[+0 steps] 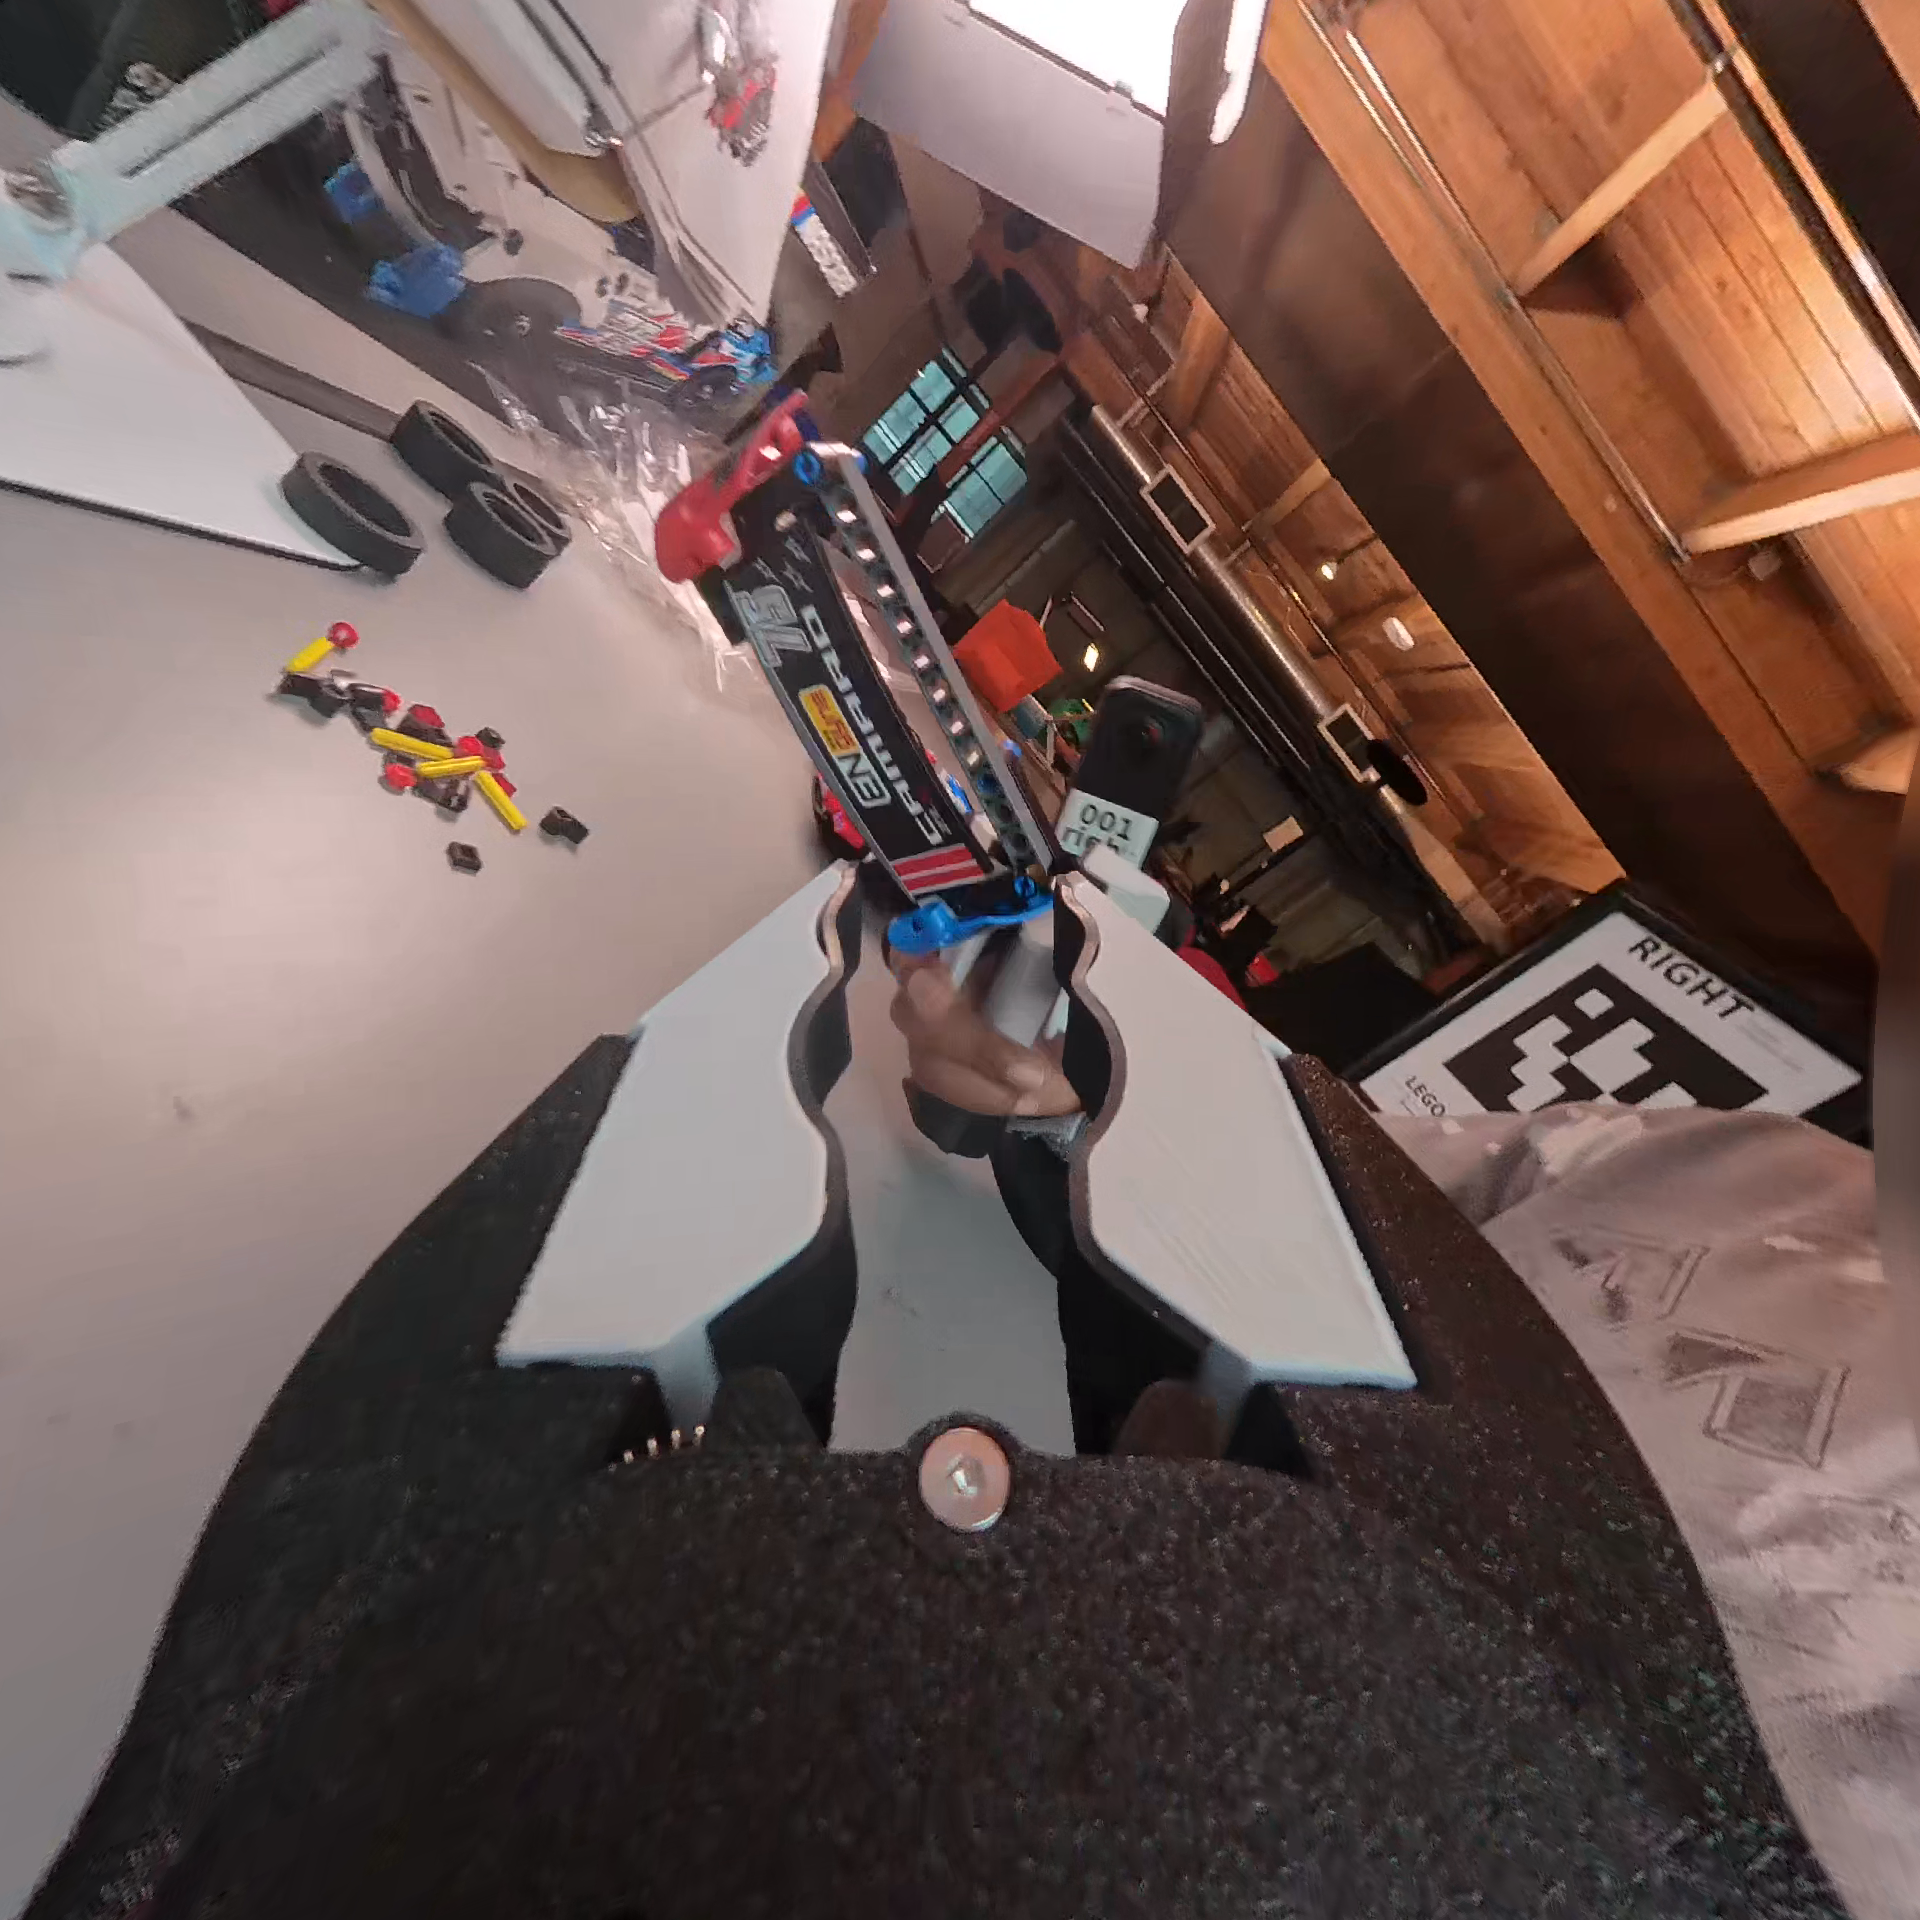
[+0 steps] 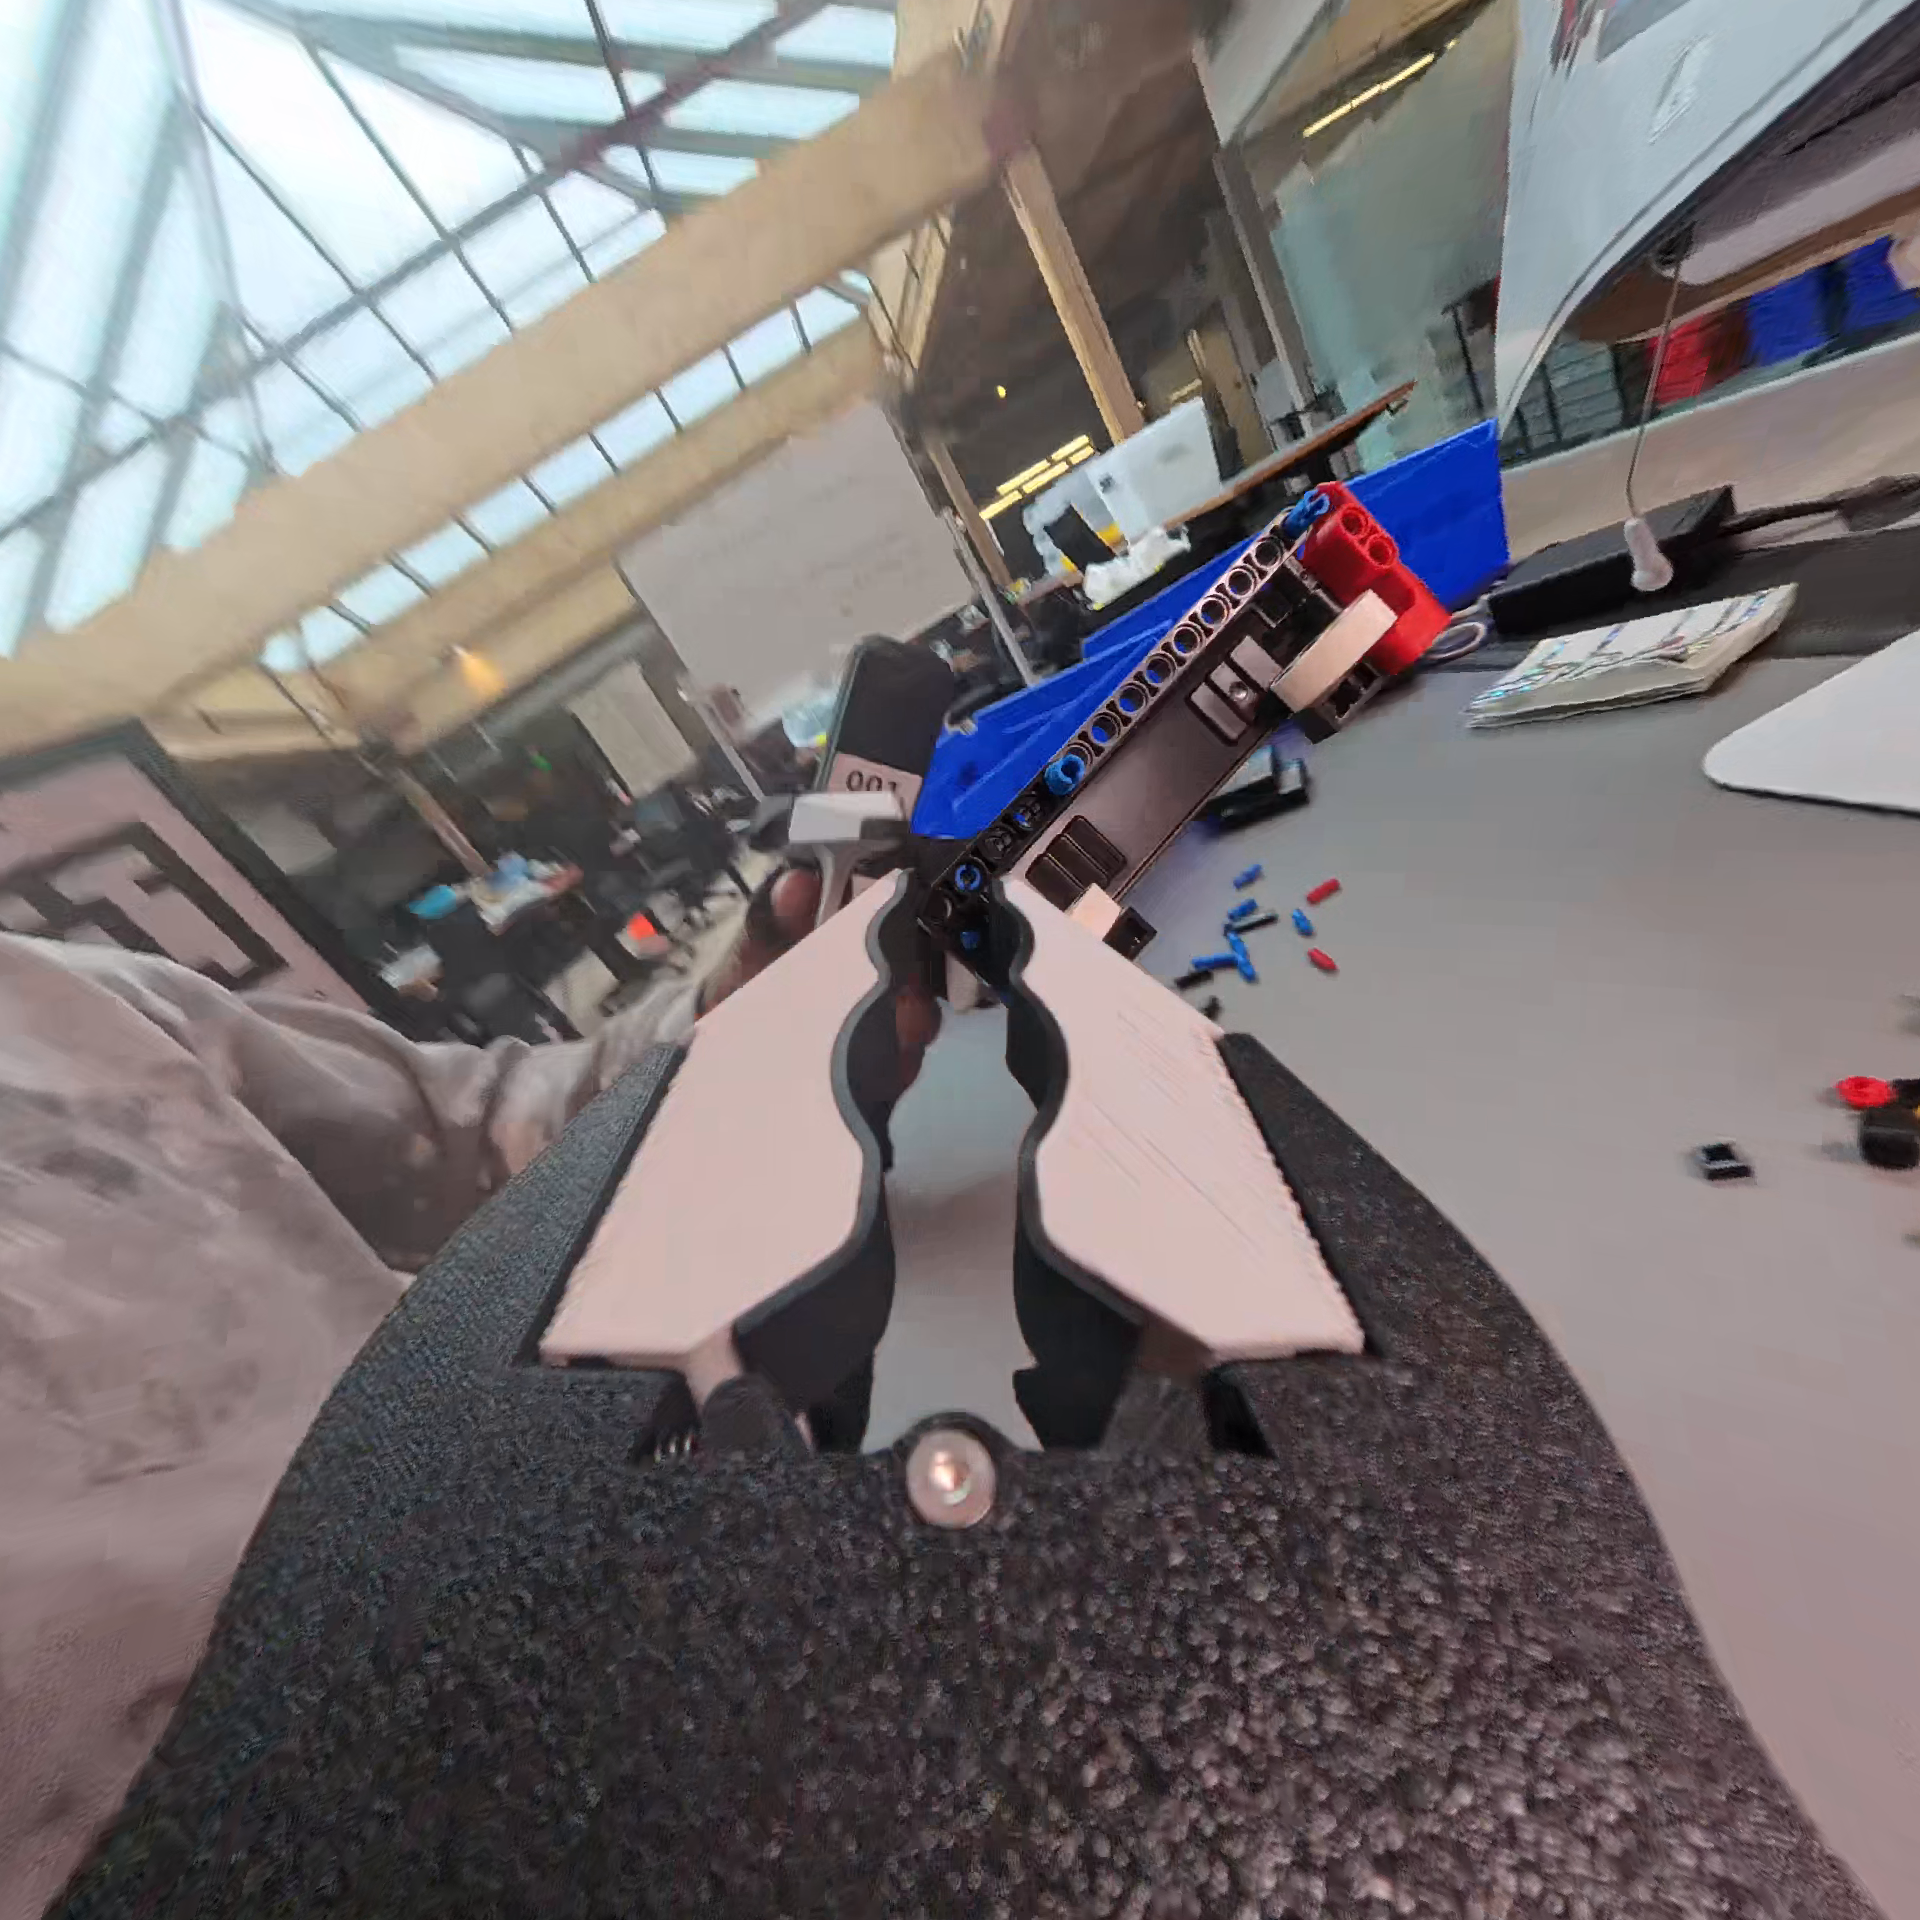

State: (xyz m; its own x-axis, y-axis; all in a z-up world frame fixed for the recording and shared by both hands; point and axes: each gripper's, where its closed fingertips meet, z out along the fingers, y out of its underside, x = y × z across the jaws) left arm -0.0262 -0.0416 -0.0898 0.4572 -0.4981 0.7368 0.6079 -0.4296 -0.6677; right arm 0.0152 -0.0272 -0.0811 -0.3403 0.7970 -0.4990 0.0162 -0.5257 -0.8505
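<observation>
The left gripper (image 1: 951, 894) has its jaws only a little apart, with the lower end of a brick assembly (image 1: 862, 707) and its blue piece (image 1: 930, 928) between the tips. The tip at 3 o'clock seems to touch it, but I cannot tell whether the other tip presses too. The right gripper (image 2: 956, 914) has its tips closed almost fully on the same lower end, at the perforated dark beam, so the assembly is lifted above the grey table (image 1: 208, 935) and leans toward 11 o'clock in the left wrist view and toward 1 o'clock in the right one. A hand (image 1: 977, 1060) shows just behind the left tips. The black panel of the assembly carries printed stickers with letters and a number, and a red piece (image 1: 717, 499) sits at its far end. At 9 o'clock lie small yellow, red and black parts (image 1: 436, 748); farther, at 10 o'clock, three black tyres (image 1: 468, 499). In the right wrist view, blue and red pins (image 2: 1262, 930) lie at 3 o'clock, a printed booklet (image 2: 1631, 665) at 2 o'clock. A white tag (image 1: 1107, 831) with printed characters is on the far gripper, and a framed black-and-white marker board (image 1: 1600, 1039) with lettering stands at 3 o'clock.
</observation>
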